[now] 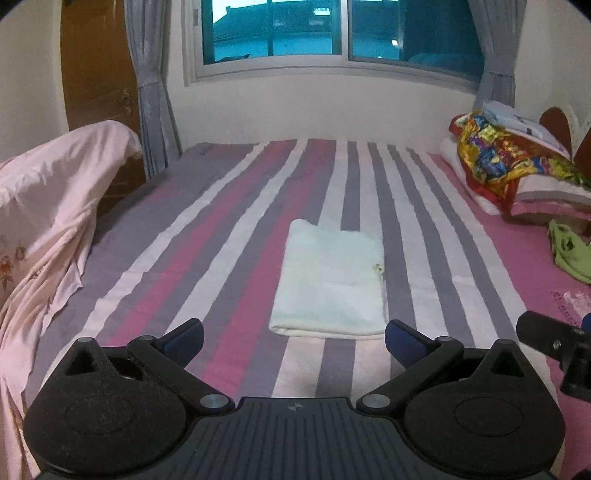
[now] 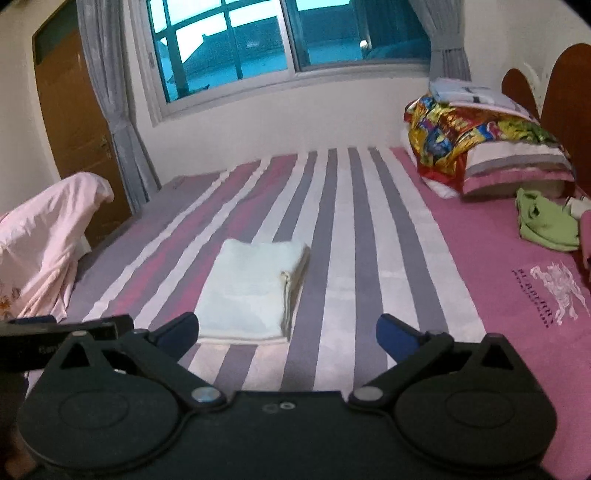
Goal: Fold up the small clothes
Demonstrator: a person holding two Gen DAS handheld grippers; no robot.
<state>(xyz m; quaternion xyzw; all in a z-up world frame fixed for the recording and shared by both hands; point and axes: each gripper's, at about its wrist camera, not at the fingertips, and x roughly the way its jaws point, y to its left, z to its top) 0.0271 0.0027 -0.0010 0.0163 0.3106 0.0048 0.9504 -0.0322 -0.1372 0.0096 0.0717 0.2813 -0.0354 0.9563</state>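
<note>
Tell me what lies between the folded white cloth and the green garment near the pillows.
Only bare bedsheet: grey and white stripes, then plain pink. The right wrist view shows it from the folded white cloth across to the green garment.

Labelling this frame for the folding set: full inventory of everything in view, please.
folded cloth: 1, white, middle of the bed, lying flat, free of both grippers
bedsheet: 1, pink, grey and white stripes, covers the bed
green garment: 1, crumpled, right side of the bed near the pillows
patterned cloth: 1, red, yellow and blue, heaped on the pillows at far right
striped pillow: 1, pink and grey, far right
pink sheet: 1, pale pink, draped at the left edge
window: 1, white frame, far wall
curtains: 2, grey, either side of the window
door: 1, brown wood, far left
left hand-held gripper: 1, black with blue pads, open, empty
right hand-held gripper: 1, black with blue pads, open, empty
</note>
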